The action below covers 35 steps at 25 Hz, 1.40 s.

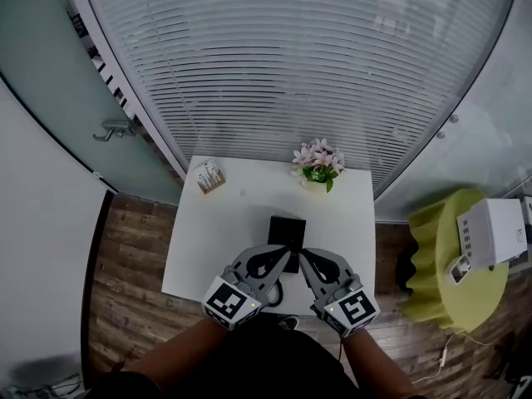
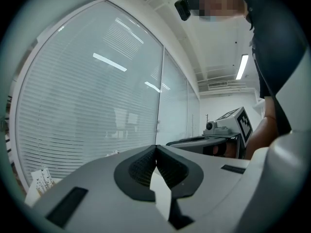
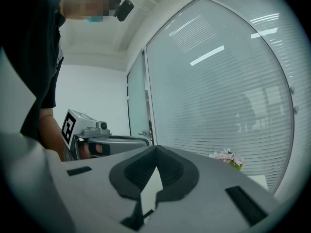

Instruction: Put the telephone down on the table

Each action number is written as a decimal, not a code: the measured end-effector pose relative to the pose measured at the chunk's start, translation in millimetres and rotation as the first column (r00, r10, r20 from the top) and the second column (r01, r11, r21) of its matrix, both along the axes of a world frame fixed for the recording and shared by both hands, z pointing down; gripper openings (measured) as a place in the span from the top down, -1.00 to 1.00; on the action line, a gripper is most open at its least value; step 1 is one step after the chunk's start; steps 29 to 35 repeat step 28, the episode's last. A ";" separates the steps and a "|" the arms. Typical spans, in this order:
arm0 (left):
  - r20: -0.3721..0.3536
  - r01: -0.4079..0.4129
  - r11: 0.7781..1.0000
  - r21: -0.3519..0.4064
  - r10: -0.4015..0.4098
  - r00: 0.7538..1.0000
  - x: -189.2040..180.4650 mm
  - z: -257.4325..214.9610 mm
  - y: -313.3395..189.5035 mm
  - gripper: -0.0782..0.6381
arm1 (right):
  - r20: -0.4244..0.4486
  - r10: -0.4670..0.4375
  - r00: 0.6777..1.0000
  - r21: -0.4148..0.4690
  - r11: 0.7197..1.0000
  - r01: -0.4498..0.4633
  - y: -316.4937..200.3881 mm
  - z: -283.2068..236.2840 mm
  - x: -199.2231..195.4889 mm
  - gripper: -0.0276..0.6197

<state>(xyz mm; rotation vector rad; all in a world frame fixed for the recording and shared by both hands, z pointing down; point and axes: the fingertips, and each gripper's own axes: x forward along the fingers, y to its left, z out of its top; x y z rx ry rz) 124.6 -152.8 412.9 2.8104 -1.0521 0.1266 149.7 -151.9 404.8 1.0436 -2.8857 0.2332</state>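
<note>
The jaws of the left gripper are pressed together at the tips with nothing between them; in the left gripper view the ribbed pads meet in front of a wall of white blinds, and no telephone appears in that view. The right gripper view shows the same for the right gripper: jaws together and empty, a pot of flowers off to its right, the other gripper level beside it. From the head view, both grippers are held side by side above the near half of the white table, their tips pointing inward towards each other. The telephone, a flat black slab, lies on the tabletop just beyond and partly under those tips. It sits near the table's middle, well apart from the flowers and from a small card holder at the far left corner. Judgement: the telephone appears set down and released, so little is left of the task. To finish well, draw both grippers straight back and away, not down or across, so neither one clips the telephone or pushes it towards the near edge. Its near end is hidden, so flat seating cannot be confirmed.
</note>
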 end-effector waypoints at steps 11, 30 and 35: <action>0.014 0.006 1.000 -0.002 -0.006 1.000 5.2 0.6 9.5 0.75 | 0.004 -0.020 1.000 0.006 1.000 0.020 10.8 -2.4 -0.2 0.84; 0.032 0.015 1.000 0.007 -0.015 0.999 10.2 -1.3 17.3 0.75 | 0.005 -0.026 1.000 -0.006 1.000 0.026 15.4 0.0 5.5 0.84; 0.032 0.015 1.000 0.007 -0.015 0.999 10.2 -1.3 17.3 0.75 | 0.005 -0.026 1.000 -0.006 1.000 0.026 15.4 0.0 5.5 0.84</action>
